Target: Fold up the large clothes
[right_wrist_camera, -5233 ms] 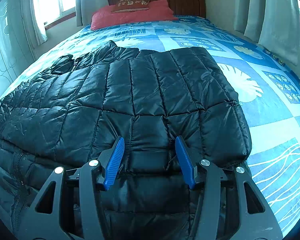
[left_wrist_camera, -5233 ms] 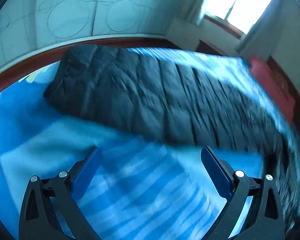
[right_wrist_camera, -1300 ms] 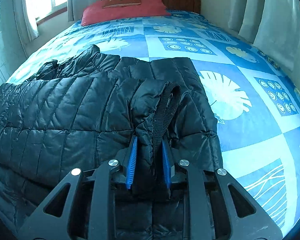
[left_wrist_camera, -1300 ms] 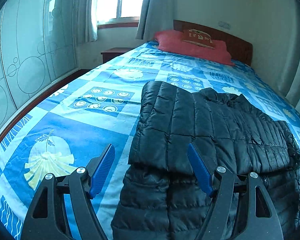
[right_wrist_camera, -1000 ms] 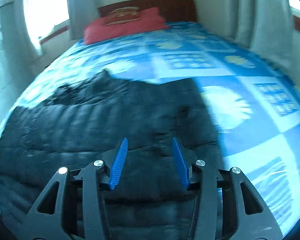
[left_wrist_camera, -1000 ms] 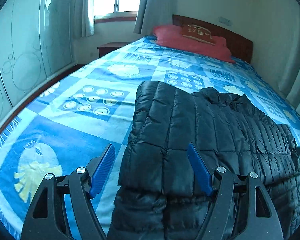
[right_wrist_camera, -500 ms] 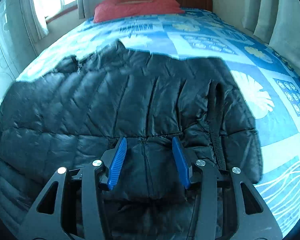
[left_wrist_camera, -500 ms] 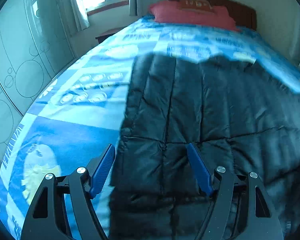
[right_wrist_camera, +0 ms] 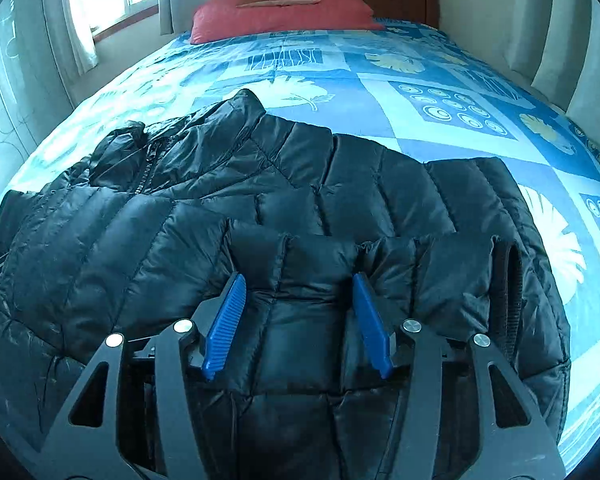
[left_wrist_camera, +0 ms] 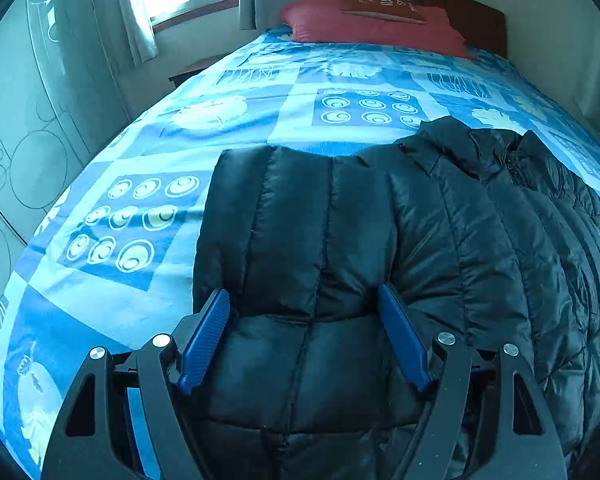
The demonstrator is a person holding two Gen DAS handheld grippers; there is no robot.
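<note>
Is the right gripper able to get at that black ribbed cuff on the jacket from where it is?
Probably yes. The ribbed cuff lies exposed on top of the black jacket, just beside the right gripper, whose jaws are opening with nothing gripped. Nothing covers it.

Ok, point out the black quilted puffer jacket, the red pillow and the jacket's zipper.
Black quilted puffer jacket (left_wrist_camera: 340, 240), left wrist view, folded top panel.
Red pillow (right_wrist_camera: 284, 16), right wrist view, front face.
Zipper (right_wrist_camera: 145, 172), right wrist view, teeth near collar.

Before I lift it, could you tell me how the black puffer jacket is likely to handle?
The black puffer jacket looks floppy: its folded layers sag and crease. The puffy quilted panels suggest it is light for its bulk. Its glossy shell may slip between the open pads of the right claw.
</note>
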